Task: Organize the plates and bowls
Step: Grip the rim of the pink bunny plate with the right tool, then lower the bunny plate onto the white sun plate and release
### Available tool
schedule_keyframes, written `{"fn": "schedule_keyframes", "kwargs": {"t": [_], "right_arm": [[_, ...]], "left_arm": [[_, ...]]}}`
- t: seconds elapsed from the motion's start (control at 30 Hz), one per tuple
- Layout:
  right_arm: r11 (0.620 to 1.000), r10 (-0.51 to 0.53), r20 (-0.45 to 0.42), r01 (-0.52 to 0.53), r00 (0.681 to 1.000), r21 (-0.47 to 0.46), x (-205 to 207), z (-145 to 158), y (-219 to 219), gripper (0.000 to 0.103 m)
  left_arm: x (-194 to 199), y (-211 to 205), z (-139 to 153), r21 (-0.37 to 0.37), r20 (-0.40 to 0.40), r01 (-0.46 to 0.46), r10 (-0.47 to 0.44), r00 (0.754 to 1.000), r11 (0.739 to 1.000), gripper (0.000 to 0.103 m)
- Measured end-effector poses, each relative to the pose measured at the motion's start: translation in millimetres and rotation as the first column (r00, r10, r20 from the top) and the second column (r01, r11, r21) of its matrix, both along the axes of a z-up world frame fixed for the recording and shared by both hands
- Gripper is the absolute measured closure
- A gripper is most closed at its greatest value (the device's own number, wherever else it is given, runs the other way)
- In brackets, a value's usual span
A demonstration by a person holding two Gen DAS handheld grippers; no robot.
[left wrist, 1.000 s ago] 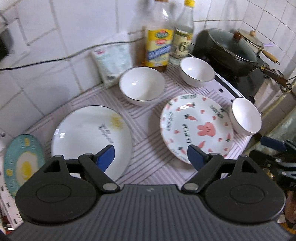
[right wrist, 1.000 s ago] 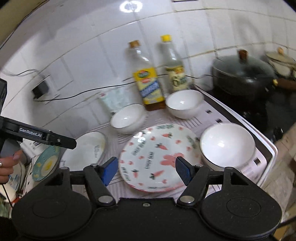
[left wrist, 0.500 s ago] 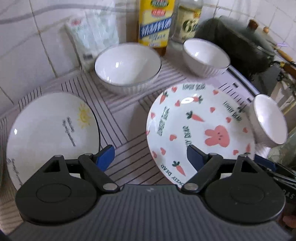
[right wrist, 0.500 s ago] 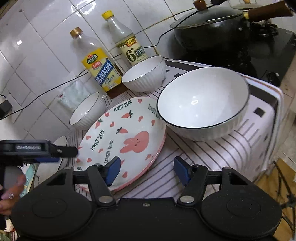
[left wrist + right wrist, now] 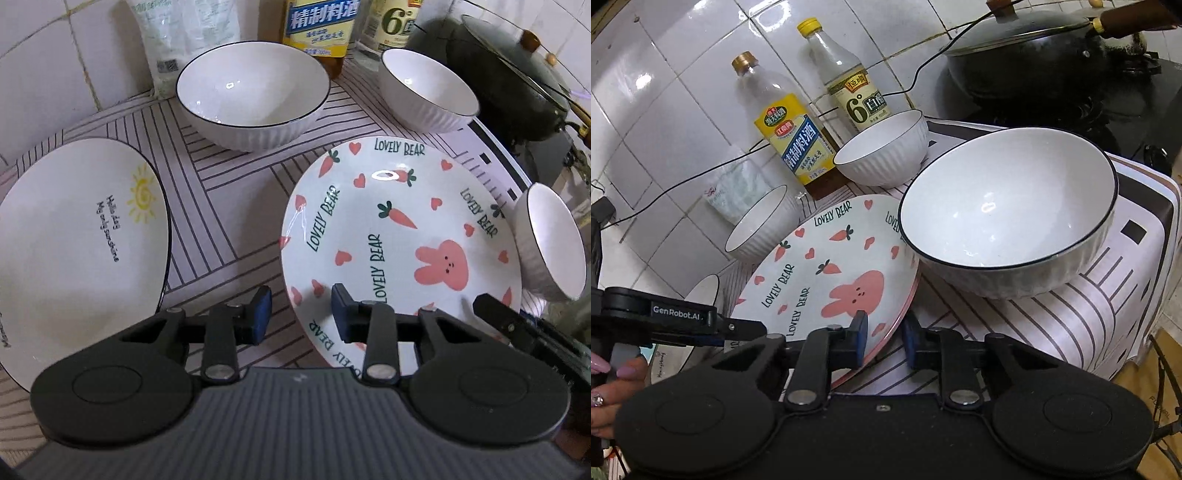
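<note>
A white plate with a pink bunny and carrots (image 5: pixel 399 236) lies on the striped cloth; it also shows in the right wrist view (image 5: pixel 827 273). My left gripper (image 5: pixel 301 314) straddles its near left rim, jaws partly closed with a gap. My right gripper (image 5: pixel 884 341) straddles its near right rim, jaws narrowed, not clearly clamped. A white sun plate (image 5: pixel 77 236) lies left. Three white ribbed bowls stand around: back middle (image 5: pixel 253 98), back right (image 5: pixel 428 92), and right of the bunny plate (image 5: pixel 1008 214).
Two bottles (image 5: pixel 790 122) (image 5: pixel 849 77) and a plastic bag (image 5: pixel 184 37) stand against the tiled wall. A black lidded wok (image 5: pixel 1034 48) sits on the stove at right. The cloth's edge (image 5: pixel 1137 295) drops off at right.
Both grippers moved down and in to the bunny plate's near rim. Both sets of jaws narrowed from wide open to a small gap around that rim.
</note>
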State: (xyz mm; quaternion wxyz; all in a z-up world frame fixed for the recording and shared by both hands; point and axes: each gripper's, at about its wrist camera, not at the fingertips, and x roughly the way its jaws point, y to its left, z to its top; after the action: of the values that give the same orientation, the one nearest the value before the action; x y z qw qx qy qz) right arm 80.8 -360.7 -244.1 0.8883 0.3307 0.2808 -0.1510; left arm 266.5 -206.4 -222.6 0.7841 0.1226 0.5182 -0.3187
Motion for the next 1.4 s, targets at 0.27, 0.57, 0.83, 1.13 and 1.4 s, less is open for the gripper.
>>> {"fn": "schedule_keyframes", "kwargs": {"t": [0.27,0.57,0.83,1.13,1.4], "right_arm": [[1.000,-0.003,-0.029,0.003,1.000,0.015,7,0,-5,0.082],[0.994,0.105,-0.102,-0.102,0.989,0.035,12,12,-8,0.082],[0.976,0.219,-0.073,-0.219,0.973,0.006,7,39,4,0.082],[0.932,0.360,-0.048,-0.362,0.932,-0.026,7,85,19,0.081],[0.867,0.495,-0.018,-0.495,0.869,-0.052,35,114,38,0.081]], "left_arm": [[-1,-5,-4,-0.023,-0.026,-0.037,0.037,0.999,0.999,0.074],[-9,1,6,0.065,-0.061,-0.029,0.033,0.998,0.997,0.076],[-29,40,34,0.030,-0.059,-0.083,0.084,0.995,0.996,0.075],[-51,81,77,-0.015,-0.020,-0.176,0.175,0.984,0.984,0.075],[-52,131,97,-0.069,-0.023,-0.324,0.323,0.946,0.944,0.075]]}}
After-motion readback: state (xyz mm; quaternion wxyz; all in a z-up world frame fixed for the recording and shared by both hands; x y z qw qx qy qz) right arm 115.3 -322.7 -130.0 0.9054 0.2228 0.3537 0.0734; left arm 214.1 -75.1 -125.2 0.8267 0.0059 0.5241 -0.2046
